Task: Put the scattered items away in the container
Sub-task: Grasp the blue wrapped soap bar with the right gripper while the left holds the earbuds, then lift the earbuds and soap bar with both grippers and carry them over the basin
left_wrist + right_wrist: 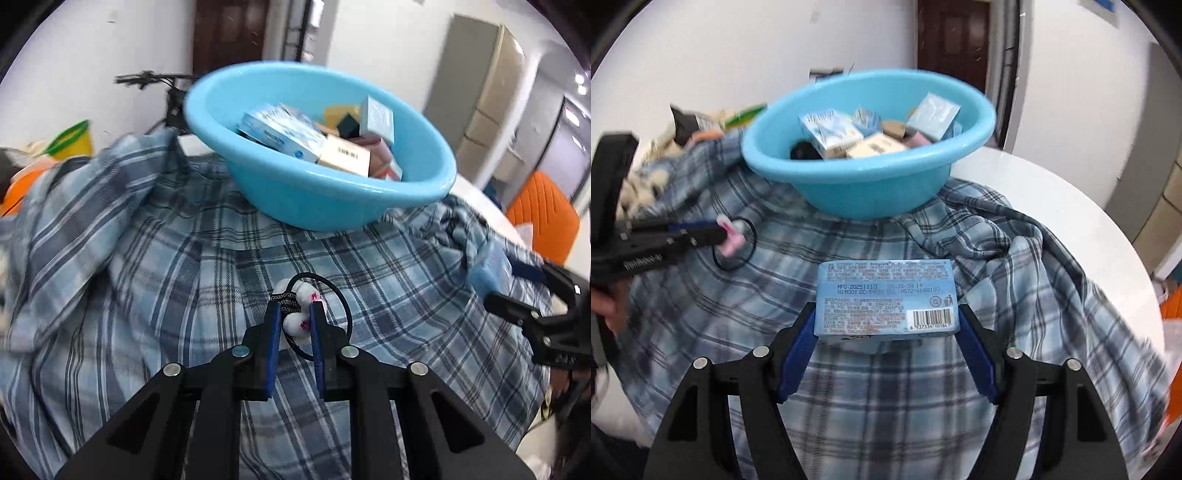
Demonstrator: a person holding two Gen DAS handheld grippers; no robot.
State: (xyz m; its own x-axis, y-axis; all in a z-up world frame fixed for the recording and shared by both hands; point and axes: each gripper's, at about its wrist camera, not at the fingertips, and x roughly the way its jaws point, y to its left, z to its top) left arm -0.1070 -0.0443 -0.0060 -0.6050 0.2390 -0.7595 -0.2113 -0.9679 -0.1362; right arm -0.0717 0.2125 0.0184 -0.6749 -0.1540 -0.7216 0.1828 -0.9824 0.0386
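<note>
A light blue basin [332, 199] holding several small boxes stands on a plaid cloth [147, 277]; it also shows in the right wrist view [871, 192]. My left gripper [295, 310] is shut on a hair tie with white and pink beads [299, 321], its black loop hanging to the right. From the right wrist view the left gripper [720, 232] holds the hair tie [733, 236] above the cloth, left of the basin. My right gripper [886, 328] is shut on a light blue tissue pack [886, 299], barcode side up, in front of the basin.
The cloth [979, 258] covers a round white table [1052, 192]. An orange chair [543, 218] stands at the right. A yellow bin [74, 142] and a bicycle [166, 96] stand behind the table at the left. My right gripper [535, 314] shows at the right edge.
</note>
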